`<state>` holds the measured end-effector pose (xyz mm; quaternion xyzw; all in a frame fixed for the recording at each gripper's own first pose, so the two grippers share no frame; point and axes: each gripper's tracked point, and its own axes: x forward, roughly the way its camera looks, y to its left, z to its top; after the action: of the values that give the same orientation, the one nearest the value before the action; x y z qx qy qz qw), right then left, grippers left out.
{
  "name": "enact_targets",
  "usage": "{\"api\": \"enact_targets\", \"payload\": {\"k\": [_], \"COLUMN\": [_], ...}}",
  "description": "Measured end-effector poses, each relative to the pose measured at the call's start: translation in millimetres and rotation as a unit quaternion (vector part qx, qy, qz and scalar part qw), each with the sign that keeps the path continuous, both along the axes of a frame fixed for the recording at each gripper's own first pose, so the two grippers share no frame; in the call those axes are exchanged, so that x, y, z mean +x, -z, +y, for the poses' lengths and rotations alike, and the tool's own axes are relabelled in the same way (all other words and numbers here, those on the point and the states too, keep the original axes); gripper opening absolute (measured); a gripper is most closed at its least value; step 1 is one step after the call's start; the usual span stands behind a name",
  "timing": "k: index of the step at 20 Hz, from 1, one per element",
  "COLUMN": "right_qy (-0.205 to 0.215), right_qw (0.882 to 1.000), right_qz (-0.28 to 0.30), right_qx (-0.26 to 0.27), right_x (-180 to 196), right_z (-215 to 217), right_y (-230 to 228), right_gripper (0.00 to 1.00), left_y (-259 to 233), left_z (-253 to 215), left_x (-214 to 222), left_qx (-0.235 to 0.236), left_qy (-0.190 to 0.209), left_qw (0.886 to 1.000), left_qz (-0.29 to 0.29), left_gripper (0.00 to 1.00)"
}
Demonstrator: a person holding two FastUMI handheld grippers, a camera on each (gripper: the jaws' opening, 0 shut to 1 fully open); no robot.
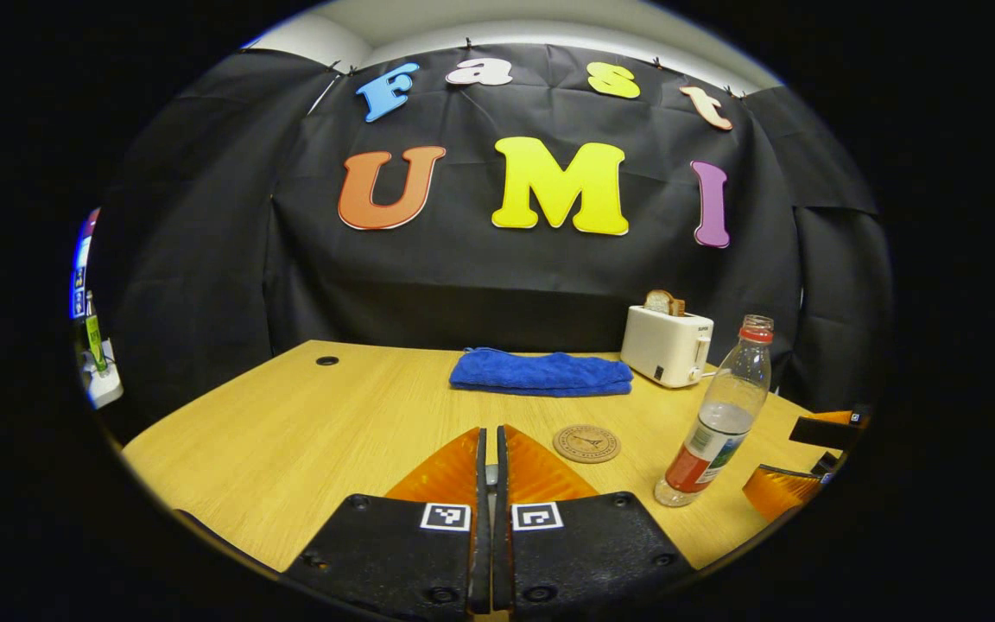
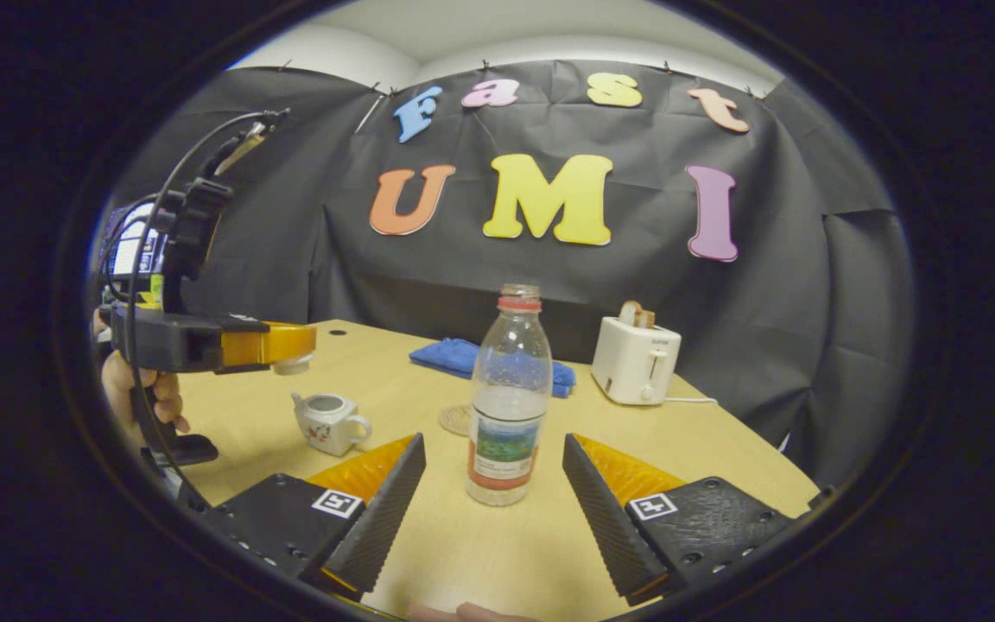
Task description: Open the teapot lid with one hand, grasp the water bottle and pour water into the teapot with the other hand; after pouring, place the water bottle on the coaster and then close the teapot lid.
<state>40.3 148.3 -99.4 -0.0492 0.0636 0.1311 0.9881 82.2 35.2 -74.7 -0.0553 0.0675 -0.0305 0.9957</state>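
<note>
The wooden surface (image 2: 722, 449) is the biggest thing here, and everything sits on it. At the back is a white toaster (image 2: 636, 361) with a slice of bread (image 2: 633, 314) poking out of the top. Beside it lies a folded blue towel (image 1: 541, 372). The water bottle (image 2: 506, 406) stands upright with no cap on, and it is about half full of water. It stands between the two wide-apart fingers of the right hand-held gripper (image 2: 493, 471), and they do not touch it, so this one is released. The small white teapot (image 2: 329, 422) sits to the left of the bottle, and its top is open. I cannot tell what is inside. The left hand-held gripper (image 2: 290, 344) is held up above the teapot by a hand (image 2: 139, 393), and it is clenched on the little lid (image 2: 294, 366). The round coaster (image 1: 586, 443) lies flat near the bottle, with nothing on it.
</note>
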Motion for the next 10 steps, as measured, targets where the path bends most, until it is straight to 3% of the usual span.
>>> {"api": "enact_targets", "payload": {"k": [2,4,6,10], "right_qy": [0.006,0.023,0.051,0.054], "right_qw": [1.000,1.000,0.998,0.997], "right_qz": [-0.008,-0.015,-0.008,0.016], "right_qx": [0.005,0.013,0.021,0.054], "right_x": [11.9,26.1,41.1,63.5], "right_z": [8.8,10.4,6.4,18.7], "right_y": [-1.3,-4.6,0.1,4.8], "right_gripper": [0.99,0.94,0.96,0.96], "left_y": [2.4,4.1,0.0,-21.9], "left_z": [9.6,13.9,19.5,30.3], "left_x": [-5.1,-8.8,-13.5,-26.3], "left_qx": [0.018,0.012,0.001,-0.018], "left_qy": [-0.005,0.000,0.001,0.003], "left_qw": [1.000,1.000,0.999,1.000], "left_qz": [0.014,0.028,0.032,0.015], "left_gripper": [0.04,0.04,0.03,0.04]}}
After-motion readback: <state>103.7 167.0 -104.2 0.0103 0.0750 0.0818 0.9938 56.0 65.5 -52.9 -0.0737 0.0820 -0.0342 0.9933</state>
